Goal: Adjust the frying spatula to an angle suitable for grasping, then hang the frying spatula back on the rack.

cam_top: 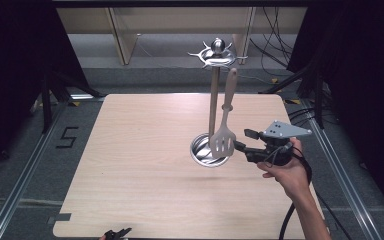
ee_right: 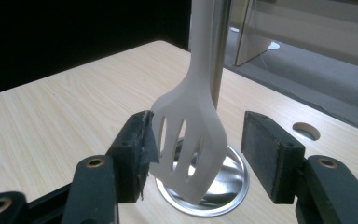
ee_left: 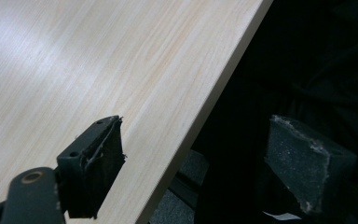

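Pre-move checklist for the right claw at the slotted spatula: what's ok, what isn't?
1. Slotted spatula hangs from the stand's hook ring: ok.
2. Right claw open, blade between the jaws: ok.
3. Right pad clear of the blade: ok. Left pad at the blade's edge, contact: cannot tell.
4. Stand base flat on the table: ok.
5. Left claw open at the table's near edge, away from the stand: ok.

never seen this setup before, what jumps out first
A pale slotted spatula hangs from the hook crown of a tall metal rack near the table's far right, its blade over the rack's round base. The right gripper sits at blade height, its jaws standing open either side of the blade.
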`<state>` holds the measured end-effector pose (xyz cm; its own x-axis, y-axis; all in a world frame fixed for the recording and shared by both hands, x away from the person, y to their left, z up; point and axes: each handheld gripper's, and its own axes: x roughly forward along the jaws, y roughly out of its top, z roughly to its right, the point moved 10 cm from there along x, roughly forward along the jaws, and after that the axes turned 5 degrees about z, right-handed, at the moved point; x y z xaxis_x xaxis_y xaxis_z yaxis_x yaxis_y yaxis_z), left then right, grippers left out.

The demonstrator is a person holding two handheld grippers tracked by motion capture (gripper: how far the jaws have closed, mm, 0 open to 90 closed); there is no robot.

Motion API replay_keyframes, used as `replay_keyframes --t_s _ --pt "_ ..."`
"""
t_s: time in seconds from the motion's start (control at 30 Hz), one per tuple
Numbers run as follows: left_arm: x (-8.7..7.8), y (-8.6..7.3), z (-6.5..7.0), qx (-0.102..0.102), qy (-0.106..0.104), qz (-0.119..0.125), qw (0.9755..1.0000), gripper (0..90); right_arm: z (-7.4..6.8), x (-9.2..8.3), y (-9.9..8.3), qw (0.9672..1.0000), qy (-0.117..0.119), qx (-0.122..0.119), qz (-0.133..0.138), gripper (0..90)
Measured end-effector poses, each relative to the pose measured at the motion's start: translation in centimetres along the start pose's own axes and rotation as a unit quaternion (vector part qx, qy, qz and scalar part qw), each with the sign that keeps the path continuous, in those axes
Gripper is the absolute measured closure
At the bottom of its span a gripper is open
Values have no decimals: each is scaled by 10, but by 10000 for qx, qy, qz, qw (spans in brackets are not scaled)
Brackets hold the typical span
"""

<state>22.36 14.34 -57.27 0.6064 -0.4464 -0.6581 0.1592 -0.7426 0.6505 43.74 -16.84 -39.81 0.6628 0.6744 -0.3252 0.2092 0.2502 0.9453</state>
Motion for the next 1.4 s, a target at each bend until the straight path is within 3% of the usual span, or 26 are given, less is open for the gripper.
replay_keyframes --t_s 0.03,0.17,0.2,0.3,0.37,0.43,0.53,0.63,0.67,0.7,0.73,0.77,0.83,0.87,0.93,0.97,1.13,1.23,1.27,1.3,1.33,1.4 --pt "0 0 0 -7 3 15 10000 181 -3 0 -2 9999 0 145 -22 440" --pt "0 0 0 -4 5 12 10000 181 -4 0 -6 9999 10 154 -73 434" --pt "0 0 0 -6 9 13 10000 181 -3 0 -7 9999 43 50 -118 431" --pt "0 0 -2 7 101 6 9999 181 -3 0 -9 9998 5 151 -96 421" --pt "0 0 -2 5 96 1 10000 181 0 0 -10 9999 -11 14 -101 415" --pt "2 0 -1 -3 24 3 10000 181 -4 0 -14 9997 24 186 -165 404" --pt "3 1 -1 -18 73 24 10000 181 -3 1 -16 9999 41 80 -140 398" --pt "4 1 -1 -49 35 10 10000 181 -5 0 -24 9994 75 180 -284 392" --pt "4 1 -1 -53 38 -7 10000 181 -5 2 -25 9996 36 195 -213 390" --pt "4 0 -1 -62 45 -16 10000 181 -4 2 -28 9995 118 83 -268 387" --pt "4 0 -2 -60 94 -15 9999 181 -6 1 -31 9991 83 245 -326 385" --pt "4 0 -2 -67 29 -36 10000 181 -4 2 -32 9993 110 110 -348 383" --pt "2 0 0 -77 -71 -15 9999 181 -6 3 -36 9991 134 137 -383 380" --pt "3 1 -1 -62 62 16 10000 181 -8 3 -38 9989 138 158 -413 379" --pt "3 2 -1 -53 42 26 10000 181 -9 4 -43 9985 169 144 -501 378" --pt "3 2 -2 -40 72 28 10000 181 -13 4 -49 9976 188 249 -611 378" --pt "3 1 0 -27 65 26 10000 181 -16 7 -58 9970 243 160 -712 377" --pt "0 1 1 -45 -114 -25 9999 181 -17 9 -62 9965 306 100 -770 377" --pt "2 1 -1 -41 39 11 10000 181 -16 9 -62 9969 279 80 -735 377" --pt "2 1 0 -34 -42 -3 10000 181 -19 8 -64 9963 303 159 -792 376" --pt "2 1 0 -32 -21 -4 10000 182 -18 8 -64 9964 325 91 -776 376" --pt "0 2 -1 -7 62 -6 10000 181 -20 7 -67 9959 292 207 -835 376"
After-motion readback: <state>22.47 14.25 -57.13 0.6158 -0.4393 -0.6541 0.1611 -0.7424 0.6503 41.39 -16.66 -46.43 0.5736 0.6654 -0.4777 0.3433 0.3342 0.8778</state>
